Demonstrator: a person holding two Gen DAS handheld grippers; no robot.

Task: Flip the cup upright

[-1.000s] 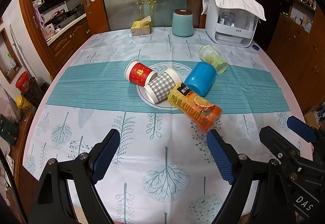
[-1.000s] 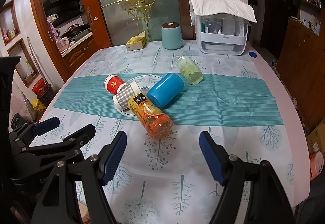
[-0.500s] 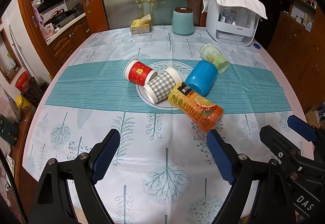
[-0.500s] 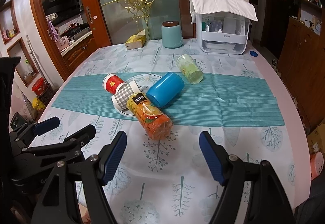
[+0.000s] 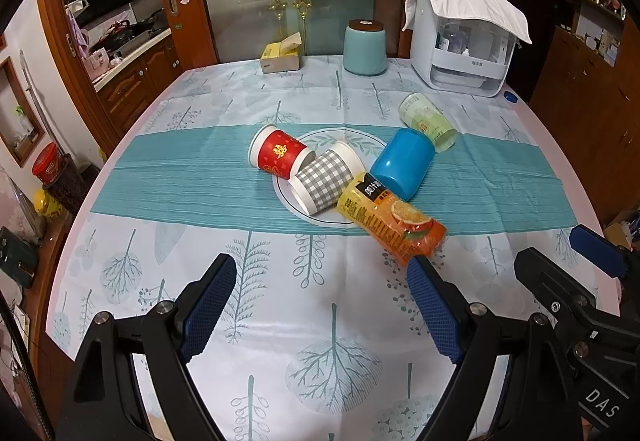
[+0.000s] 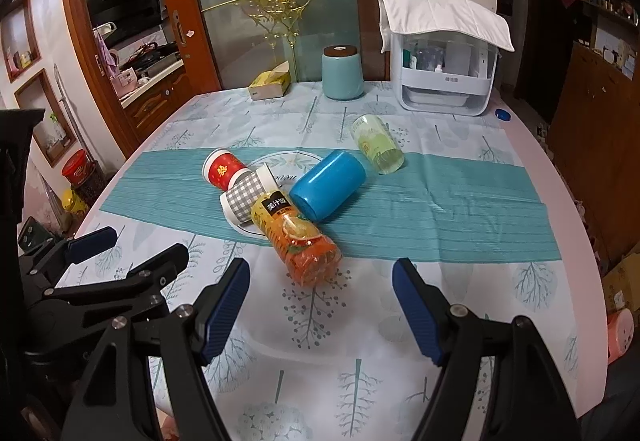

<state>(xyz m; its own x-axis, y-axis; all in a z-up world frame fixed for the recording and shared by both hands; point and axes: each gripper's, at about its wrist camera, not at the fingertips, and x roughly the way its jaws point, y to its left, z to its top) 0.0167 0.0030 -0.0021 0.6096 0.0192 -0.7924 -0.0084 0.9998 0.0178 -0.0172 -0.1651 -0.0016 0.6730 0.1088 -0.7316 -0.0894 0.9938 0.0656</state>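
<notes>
Several cups lie on their sides mid-table: a red paper cup [image 5: 280, 155] [image 6: 222, 171], a grey checked paper cup [image 5: 326, 179] [image 6: 244, 197], a blue plastic cup [image 5: 402, 169] [image 6: 328, 185], an orange juice-print cup [image 5: 394, 221] [image 6: 300, 237] and a pale green cup [image 5: 428, 121] [image 6: 378, 143]. My left gripper [image 5: 320, 311] is open and empty, short of the orange cup. My right gripper [image 6: 320, 311] is open and empty, with the orange cup just beyond its fingers. The right gripper shows in the left wrist view [image 5: 576, 281], and the left gripper shows in the right wrist view [image 6: 100, 269].
A teal canister [image 5: 364, 47], a yellow tissue box [image 5: 280, 57] and a white dispenser [image 5: 464, 53] under a cloth stand at the table's far edge. A small blue cap [image 5: 509, 95] lies far right. The tablecloth [image 5: 200, 181] has a teal band.
Both grippers have edged slightly forward toward the cups, which look a little nearer. The cups have not moved. Both grippers stay open.
</notes>
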